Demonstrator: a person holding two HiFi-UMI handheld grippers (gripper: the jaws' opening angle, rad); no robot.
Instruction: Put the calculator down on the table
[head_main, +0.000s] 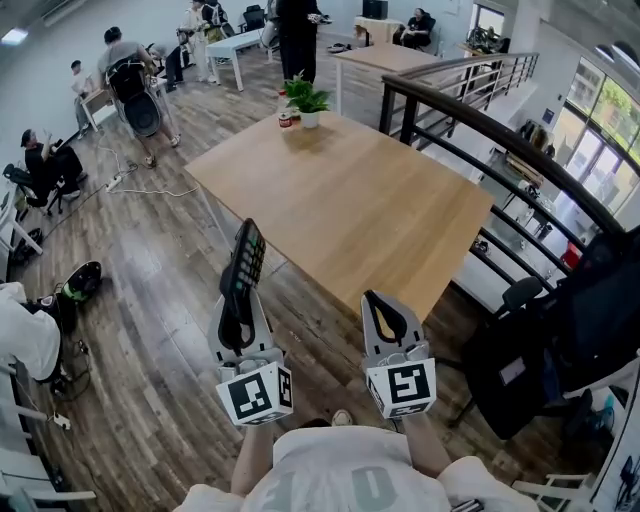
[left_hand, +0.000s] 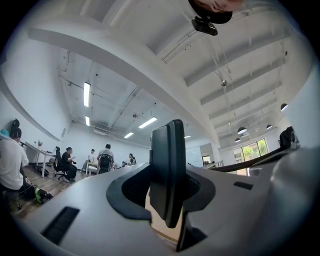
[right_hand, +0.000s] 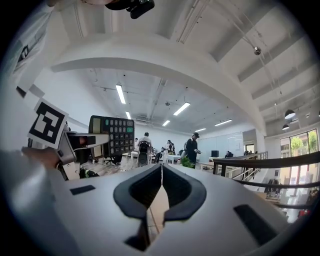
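The calculator (head_main: 246, 262) is black and stands on edge, pinched between the jaws of my left gripper (head_main: 238, 315), over the wood floor short of the table's near corner. In the left gripper view the calculator (left_hand: 169, 175) shows edge-on, with the left gripper (left_hand: 167, 182) shut on its lower part. In the right gripper view the calculator (right_hand: 112, 135) shows its keys at the left. My right gripper (head_main: 377, 300) is beside it to the right, its jaws shut with nothing between them, and the right gripper (right_hand: 161, 172) points level toward the table. The wooden table (head_main: 360, 215) lies ahead.
A potted plant (head_main: 306, 101) and a small jar (head_main: 285, 120) stand at the table's far corner. A dark railing (head_main: 500, 135) runs along the right. A black office chair (head_main: 560, 335) is at the right. Several people sit at desks at the far left and back.
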